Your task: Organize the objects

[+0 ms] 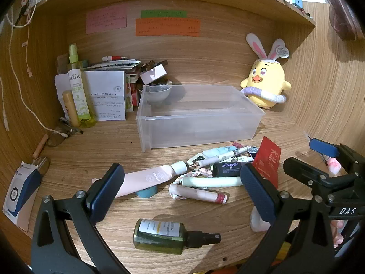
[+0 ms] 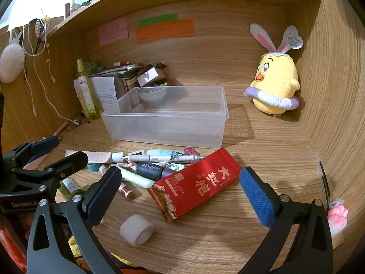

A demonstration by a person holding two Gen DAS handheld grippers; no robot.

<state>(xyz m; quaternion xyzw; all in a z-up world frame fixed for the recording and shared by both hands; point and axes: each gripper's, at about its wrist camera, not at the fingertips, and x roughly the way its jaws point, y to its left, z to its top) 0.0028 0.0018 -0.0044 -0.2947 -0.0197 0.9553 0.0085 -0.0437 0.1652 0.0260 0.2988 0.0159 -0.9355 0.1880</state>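
Wood-grain desk point(image 1: 95, 150) carries everything we see, boxed in by wooden walls with pink, green and orange notes on the far one. Our left gripper point(image 1: 182, 189) hangs released over the near clutter, jaws wide and grasping nothing; our right gripper point(image 2: 180, 191) is likewise spread and empty. A clear plastic bin point(image 1: 198, 123) sits in the middle, farther off, open-topped. Just near of it lies the pile: a pink tube point(image 1: 146, 178), a black "allnighter" bottle point(image 2: 150, 169), white pens point(image 2: 159, 158), a pale green tube point(image 1: 212, 181) and a red tea packet point(image 2: 194, 185) leaning on the heap's right end. A green spray bottle point(image 1: 164, 235) lies on its side nearest us, apart from the pile, and a white tape roll point(image 2: 136, 229) lies near the right gripper. A yellow chick plush point(image 2: 276, 86) sits at far right.
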